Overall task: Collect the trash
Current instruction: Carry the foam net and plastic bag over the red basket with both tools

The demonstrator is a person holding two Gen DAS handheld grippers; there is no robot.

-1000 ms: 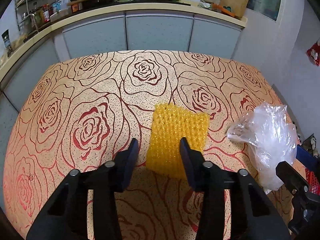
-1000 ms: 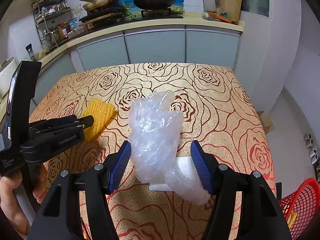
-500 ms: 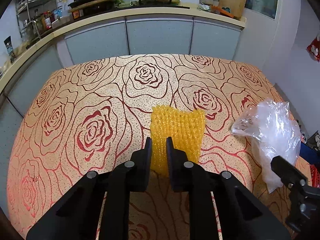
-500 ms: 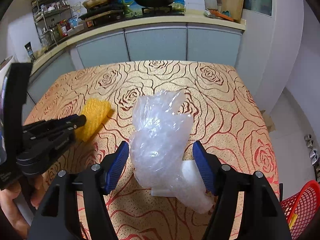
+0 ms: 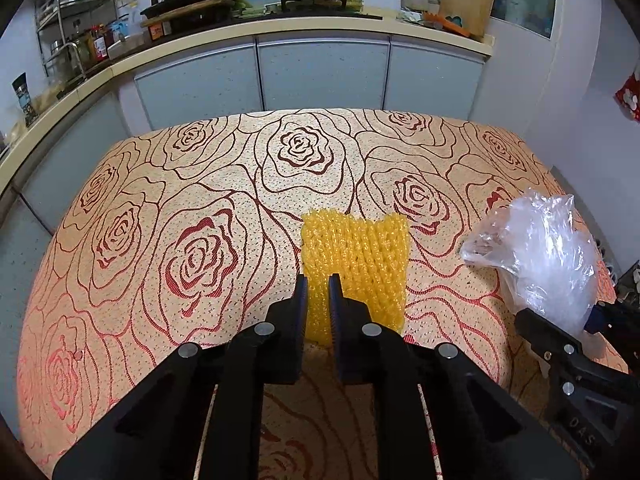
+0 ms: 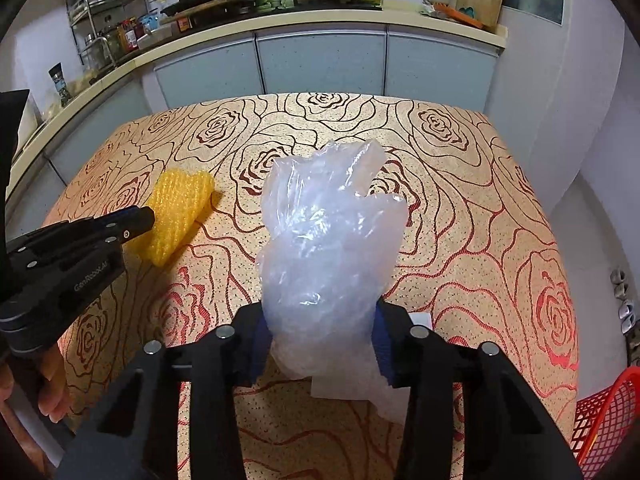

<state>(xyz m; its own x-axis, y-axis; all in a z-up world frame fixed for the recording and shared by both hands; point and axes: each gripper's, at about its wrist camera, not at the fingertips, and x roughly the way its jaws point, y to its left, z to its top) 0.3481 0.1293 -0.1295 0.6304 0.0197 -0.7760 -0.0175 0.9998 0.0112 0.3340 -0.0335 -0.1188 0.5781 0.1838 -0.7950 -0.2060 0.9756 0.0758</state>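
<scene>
A yellow foam net lies flat on the rose-patterned tablecloth. My left gripper has its jaws closing on the net's near left edge, and the pads pinch it. In the right wrist view the same net shows at the left, with the left gripper on it. A crumpled clear plastic bag stands upright between the blue pads of my right gripper. Those jaws are closing, and the pads squeeze the bag's lower part. The bag also appears at the right of the left wrist view.
A white sheet of paper lies under the bag. A red mesh basket sits low past the table's right edge. A hand holds the left gripper. Grey cabinets and a cluttered counter run behind the table.
Both grippers went from open to closed: the left pinched the yellow net's edge, and the right squeezed the plastic bag and sank slightly.
</scene>
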